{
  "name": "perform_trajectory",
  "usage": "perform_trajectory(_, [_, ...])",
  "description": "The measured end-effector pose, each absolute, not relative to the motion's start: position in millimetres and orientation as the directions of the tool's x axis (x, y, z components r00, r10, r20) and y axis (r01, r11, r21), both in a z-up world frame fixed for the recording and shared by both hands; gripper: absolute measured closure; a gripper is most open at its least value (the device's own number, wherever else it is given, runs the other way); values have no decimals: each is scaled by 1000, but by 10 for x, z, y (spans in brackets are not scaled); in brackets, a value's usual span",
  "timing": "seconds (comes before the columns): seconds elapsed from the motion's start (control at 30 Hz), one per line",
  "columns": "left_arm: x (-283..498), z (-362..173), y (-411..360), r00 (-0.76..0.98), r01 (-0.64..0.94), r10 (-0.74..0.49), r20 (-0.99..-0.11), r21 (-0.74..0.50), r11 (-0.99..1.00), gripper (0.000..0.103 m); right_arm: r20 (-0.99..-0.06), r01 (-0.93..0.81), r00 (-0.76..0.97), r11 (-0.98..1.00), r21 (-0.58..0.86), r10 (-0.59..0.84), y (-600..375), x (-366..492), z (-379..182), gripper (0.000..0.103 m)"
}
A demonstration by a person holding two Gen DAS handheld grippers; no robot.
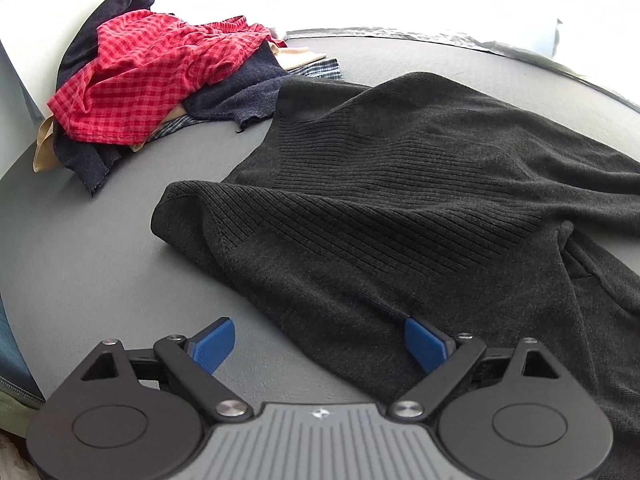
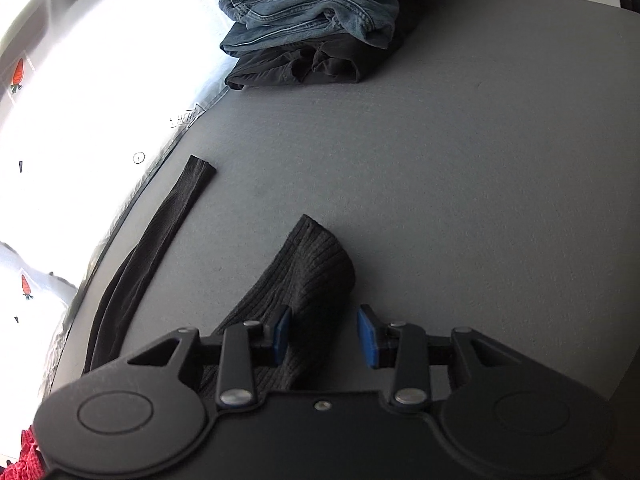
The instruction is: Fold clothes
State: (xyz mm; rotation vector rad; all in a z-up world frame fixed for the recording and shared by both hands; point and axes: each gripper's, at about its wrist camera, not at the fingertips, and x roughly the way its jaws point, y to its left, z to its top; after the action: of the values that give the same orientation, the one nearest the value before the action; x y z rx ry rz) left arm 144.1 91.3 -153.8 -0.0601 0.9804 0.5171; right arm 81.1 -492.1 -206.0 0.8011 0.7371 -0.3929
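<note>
**Dark sweater spread out, both tongs let go of it**

The dark ribbed sweater [image 1: 400, 184] lies spread across the middle of the grey mat [image 1: 100, 260], its two sleeves [image 2: 308, 276] reaching toward the mat's white-bordered edge. The left gripper [image 1: 320, 344] stands wide, one pad on bare mat and the other on the sweater's hem, holding nothing. The right gripper [image 2: 324, 334] is narrow but parted around the nearer sleeve's cuff; its pads do not seem to press it.

The step appears to be folding the sleeves in. To do it well, pinch the cuff squarely, lift only slightly, and lay the sleeve straight across the body, smoothing the wrinkles near the shoulder first. Keep clear of the unfolded pile [image 1: 152, 80] at one far corner and the folded jeans [image 2: 312, 4] at the other.
</note>
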Motion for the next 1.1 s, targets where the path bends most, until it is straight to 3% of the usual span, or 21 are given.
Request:
perform_trajectory(0.03, [1441,-1540,916,446,-446,392,-805,181,877,8,-735,571,675,675,467,-63,-4892,846,-2030,90])
perform_trajectory(0.13, [1439,-1544,917,446,-444,394,-803,184,877,8,-731,527,649,817,232,-211,-4694,957,-1787,98])
perform_trajectory(0.27, [1437,-1552,911,447,-445,397,-801,186,876,8,-558,311,712,904,-292,-425,-4165,1080,-1487,102])
perform_trajectory(0.3, [1441,-1553,905,447,-447,399,-800,187,875,8,-550,248,726,903,-351,-413,-4086,1105,-1495,102])
perform_trajectory(0.4, [1442,-1554,899,449,-443,402,-798,192,876,8,-624,255,711,946,-200,-324,-4171,1147,-1544,102])
perform_trajectory(0.5, [1430,-1555,915,449,-442,394,-802,184,878,7,-694,433,661,901,41,-286,-4494,1016,-1600,100])
perform_trajectory(0.6, [1406,-1561,929,450,-457,391,-803,169,873,6,-752,558,609,810,180,-252,-4756,883,-1721,97])
perform_trajectory(0.67, [1407,-1562,929,449,-459,393,-802,171,872,6,-786,591,575,779,209,-226,-4820,762,-1796,97])
perform_trajectory(0.87, [1427,-1561,916,442,-448,401,-802,190,874,4,-813,476,580,830,291,-48,-4616,716,-1952,95])
perform_trajectory(0.9, [1431,-1560,921,441,-446,401,-803,191,875,4,-814,473,578,838,271,-63,-4586,763,-1962,90])
perform_trajectory(1.1, [1455,-1549,935,438,-420,397,-807,206,884,3,-726,428,660,891,152,-193,-4460,1027,-1760,87])
